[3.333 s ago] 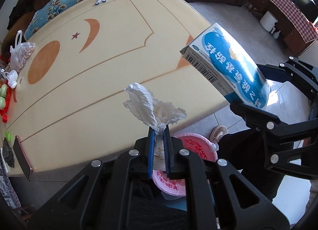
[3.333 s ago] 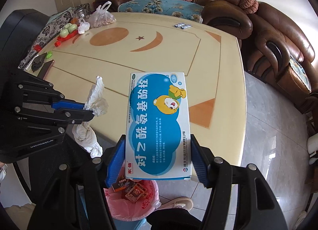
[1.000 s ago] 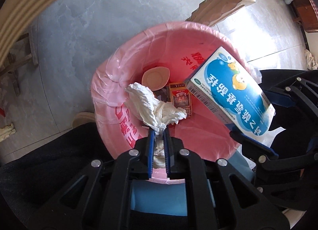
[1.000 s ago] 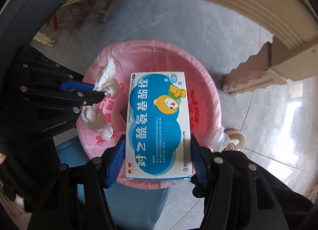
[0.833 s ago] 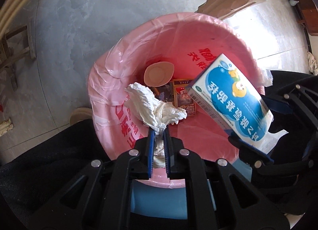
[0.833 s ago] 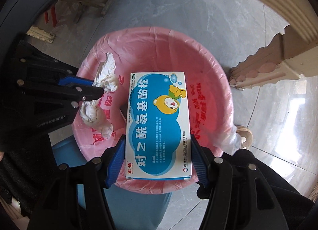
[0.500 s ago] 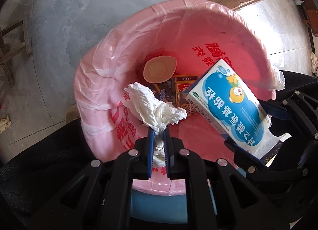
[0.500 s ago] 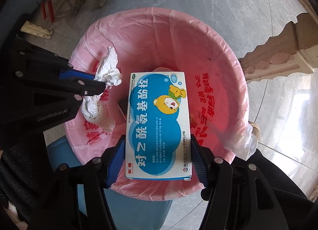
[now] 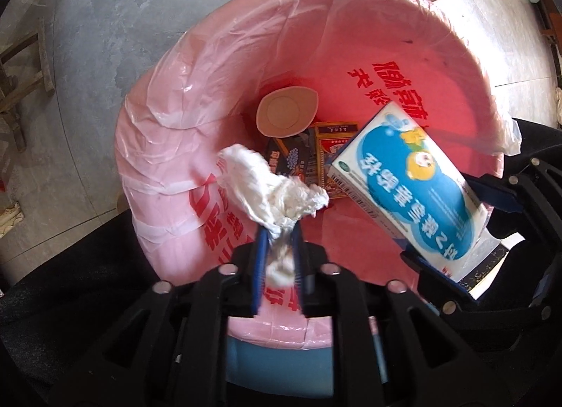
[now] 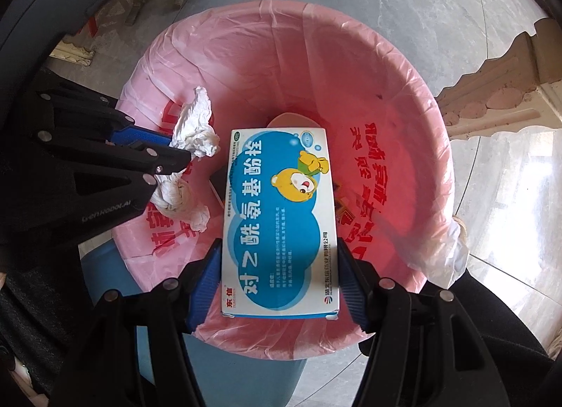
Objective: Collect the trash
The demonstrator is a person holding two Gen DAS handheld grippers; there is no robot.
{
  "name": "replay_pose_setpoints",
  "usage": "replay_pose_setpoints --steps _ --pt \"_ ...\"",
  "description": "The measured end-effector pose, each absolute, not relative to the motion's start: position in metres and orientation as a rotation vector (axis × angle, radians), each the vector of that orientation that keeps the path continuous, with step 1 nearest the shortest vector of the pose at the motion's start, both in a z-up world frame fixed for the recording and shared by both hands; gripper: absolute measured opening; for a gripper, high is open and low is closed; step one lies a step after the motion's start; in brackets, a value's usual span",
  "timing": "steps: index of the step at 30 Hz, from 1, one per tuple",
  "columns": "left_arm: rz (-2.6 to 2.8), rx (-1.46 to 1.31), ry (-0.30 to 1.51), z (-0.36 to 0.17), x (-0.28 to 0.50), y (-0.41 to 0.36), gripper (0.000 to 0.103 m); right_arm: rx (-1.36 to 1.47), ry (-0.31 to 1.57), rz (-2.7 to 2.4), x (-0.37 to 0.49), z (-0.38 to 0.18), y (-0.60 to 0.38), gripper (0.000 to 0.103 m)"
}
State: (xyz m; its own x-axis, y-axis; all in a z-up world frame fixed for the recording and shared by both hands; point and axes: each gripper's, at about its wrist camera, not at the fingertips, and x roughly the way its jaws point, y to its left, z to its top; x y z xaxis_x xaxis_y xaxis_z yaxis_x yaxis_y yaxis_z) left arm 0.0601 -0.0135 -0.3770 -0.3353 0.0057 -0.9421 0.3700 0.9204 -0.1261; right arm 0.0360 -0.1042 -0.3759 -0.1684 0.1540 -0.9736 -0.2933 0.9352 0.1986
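Note:
My left gripper [image 9: 279,231] is shut on a crumpled white tissue [image 9: 270,192] and holds it over the near left rim of a bin lined with a pink bag [image 9: 182,97]. My right gripper [image 10: 279,249] is shut on a blue and white medicine box [image 10: 281,217] and holds it over the bin's mouth [image 10: 386,66]. The box also shows at the right of the left wrist view [image 9: 411,189]. The tissue and left gripper [image 10: 186,161] show at the left of the right wrist view. Both items hang above the bin's contents.
Inside the bin lie a tan paper cup [image 9: 284,115] and some small printed cartons [image 9: 330,150]. The bin body is blue [image 10: 246,375]. Grey tiled floor [image 9: 123,2] surrounds it. A carved table leg [image 10: 498,87] stands at the right.
Both grippers came from above the table down to the bin and have moved closer over its mouth. Each still holds its item.

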Motion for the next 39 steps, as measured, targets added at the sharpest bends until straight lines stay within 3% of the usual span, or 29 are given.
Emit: replay_pose_setpoints --steps 4,5,10,31,33,39 --pt "-0.389 0.314 1.87 -0.374 0.058 -0.02 0.035 -0.112 1.688 0.392 0.036 -0.376 -0.103 0.068" --pt "-0.391 0.326 1.865 -0.374 0.057 -0.021 0.043 -0.113 1.687 0.392 0.036 -0.376 -0.104 0.068" --pt "-0.396 0.338 1.858 -0.373 0.057 -0.025 0.05 -0.114 1.69 0.387 0.038 -0.378 -0.106 0.068" --pt "-0.386 0.352 1.815 -0.358 0.052 -0.02 0.067 -0.078 1.66 0.301 0.039 -0.357 -0.118 0.07" --pt "-0.37 0.347 1.784 -0.349 0.048 -0.022 0.067 -0.078 1.649 0.261 0.036 -0.35 -0.122 0.08" --pt "-0.326 0.263 1.68 -0.312 0.041 -0.022 0.067 -0.047 1.571 0.201 0.029 -0.316 -0.135 0.086"
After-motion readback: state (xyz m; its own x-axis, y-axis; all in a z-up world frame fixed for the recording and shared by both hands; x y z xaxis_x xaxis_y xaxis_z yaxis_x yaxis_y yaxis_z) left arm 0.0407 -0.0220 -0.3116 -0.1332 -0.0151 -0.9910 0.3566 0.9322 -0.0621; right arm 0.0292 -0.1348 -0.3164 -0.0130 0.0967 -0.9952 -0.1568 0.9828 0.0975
